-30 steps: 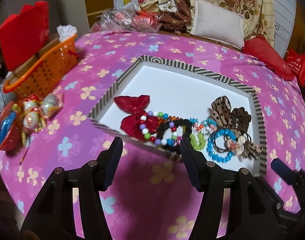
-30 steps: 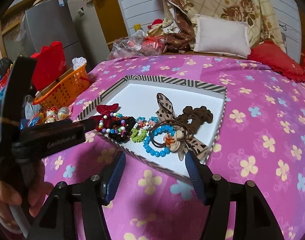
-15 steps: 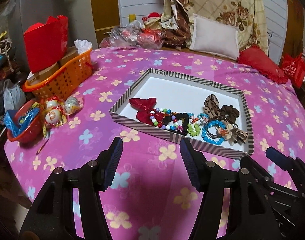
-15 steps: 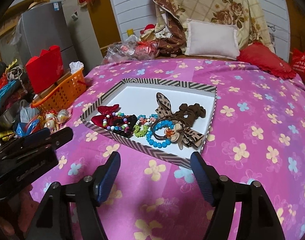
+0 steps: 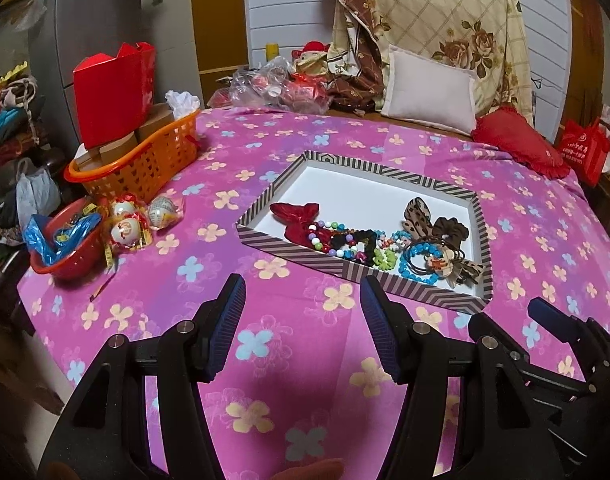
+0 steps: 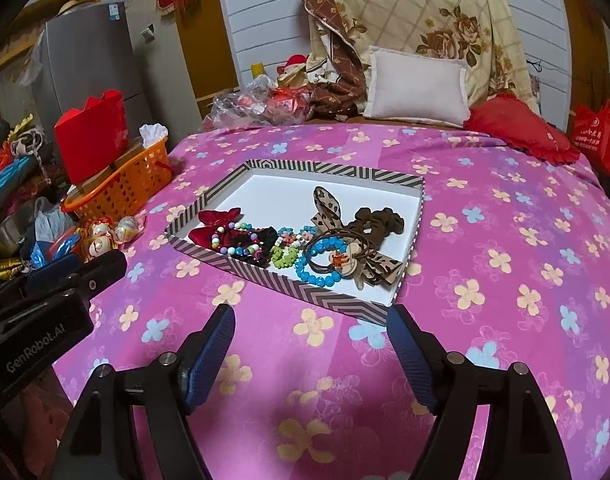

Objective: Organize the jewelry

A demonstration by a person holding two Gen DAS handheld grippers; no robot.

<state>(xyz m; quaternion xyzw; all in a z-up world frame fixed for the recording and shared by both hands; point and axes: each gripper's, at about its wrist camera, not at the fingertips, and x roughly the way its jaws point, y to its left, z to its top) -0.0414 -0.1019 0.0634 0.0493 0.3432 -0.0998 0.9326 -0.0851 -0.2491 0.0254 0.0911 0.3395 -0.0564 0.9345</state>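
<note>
Left gripper at 6 o'clock in its own view, fingers spread wide, nothing between them, hovering over the pink floral tablecloth. Right gripper same: fingers wide, empty, above the cloth. Left gripper body also shows at 8 o'clock in the right wrist view.

Just beyond both, toward 12 o'clock: striped-rim tray with white floor, sitting flat on the tabletop. All jewelry is bunched along the tray's near edge. From 9 to 3 o'clock: red bow, multicolor bead bracelet on a black scrunchie, green bead piece, blue bead bracelet, brown hair ties with a round charm, leopard-print bow, brown scrunchie. Far half of tray bare.

At 9–10 o'clock, well apart from tray: red bowl, wrapped egg-shaped ornaments, orange basket holding a red box. At 12–1 o'clock far edge: white pillow, red cushion.
</note>
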